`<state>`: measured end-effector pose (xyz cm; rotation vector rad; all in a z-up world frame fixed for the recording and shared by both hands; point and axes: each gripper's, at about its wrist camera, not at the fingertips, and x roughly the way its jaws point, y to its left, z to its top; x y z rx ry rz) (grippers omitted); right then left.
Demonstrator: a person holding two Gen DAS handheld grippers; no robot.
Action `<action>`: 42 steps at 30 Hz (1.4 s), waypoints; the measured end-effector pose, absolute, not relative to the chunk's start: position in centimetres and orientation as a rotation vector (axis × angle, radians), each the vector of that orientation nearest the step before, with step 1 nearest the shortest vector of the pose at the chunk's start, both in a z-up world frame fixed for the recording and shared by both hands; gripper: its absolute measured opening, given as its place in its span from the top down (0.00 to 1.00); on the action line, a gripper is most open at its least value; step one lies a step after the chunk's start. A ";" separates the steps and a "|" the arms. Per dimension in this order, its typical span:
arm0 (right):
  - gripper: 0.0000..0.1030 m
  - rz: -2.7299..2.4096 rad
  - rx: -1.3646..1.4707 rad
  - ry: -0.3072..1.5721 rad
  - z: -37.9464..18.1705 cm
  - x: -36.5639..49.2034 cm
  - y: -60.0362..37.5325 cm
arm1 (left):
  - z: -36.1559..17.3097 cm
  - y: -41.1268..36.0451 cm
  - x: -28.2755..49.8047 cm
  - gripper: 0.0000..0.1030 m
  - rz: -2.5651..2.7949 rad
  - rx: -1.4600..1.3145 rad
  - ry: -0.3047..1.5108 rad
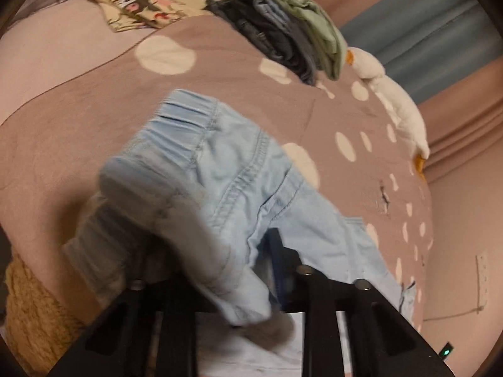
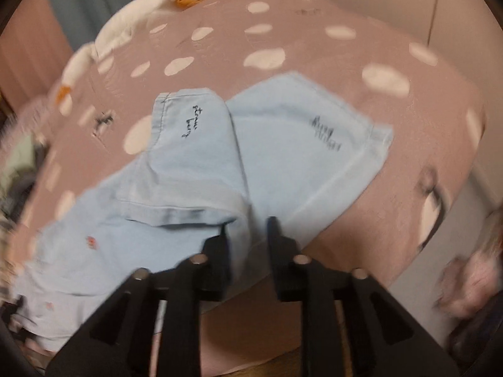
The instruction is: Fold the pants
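Left wrist view is showing the left tongs (image 1: 251,270) nearest, draped in the waist end of the pants (image 1: 220,169); cloth is hiding the tips, so I cannot tell whether they are pinching it or merely lying under it. Beyond them the elastic waistband is bunching up off the bed (image 1: 78,119), near its middle. Right wrist view is showing the right tongs (image 2: 248,232) spread apart, a ridge of denim lying between the jaws but not visibly squeezed. Past them the two legs are lying side by side, hems pointing toward the far edge of the bed.

As I judge it, folding is only beginning: legs are roughly laid out, the waist is crumpled, and no clean fold is made yet; the lengthwise fold and the crosswise folds are remaining.

Counting: one pair of pants, two legs, two tongs. Farther off, one stack (image 1: 283,31) of folded clothes is sitting near the far edge, one printed cloth (image 1: 138,3) beside it, and one plush goose (image 1: 396,103) along the edge.
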<state>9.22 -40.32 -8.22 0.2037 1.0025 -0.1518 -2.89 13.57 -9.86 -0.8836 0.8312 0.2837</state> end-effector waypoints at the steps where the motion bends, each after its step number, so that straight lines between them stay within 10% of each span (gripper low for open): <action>1: 0.47 -0.166 0.158 0.990 -7.9 9.4 -40.0 | -9.9 13.5 -3.3 0.80 0.282 -0.880 0.830; 5: 0.46 -0.140 0.057 0.947 -6.8 11.5 -38.8 | -10.1 13.4 -3.6 0.80 0.294 -0.845 0.849; 9: 0.78 -0.145 0.085 0.907 -5.5 13.5 -39.3 | -10.2 13.2 -3.2 0.80 0.309 -0.805 0.873; 15: 0.77 -0.150 0.344 0.852 -3.8 13.5 -44.8 | -10.4 13.2 -3.0 0.80 0.304 -0.796 0.892; 19: 0.96 -0.291 0.356 0.867 -5.1 12.4 -48.1 | -10.5 13.4 -3.0 0.80 0.303 -0.811 0.894; 42: 0.99 -0.294 0.344 0.999 -10.4 13.3 -50.2 | -11.4 12.9 -3.9 0.84 0.264 -0.783 1.039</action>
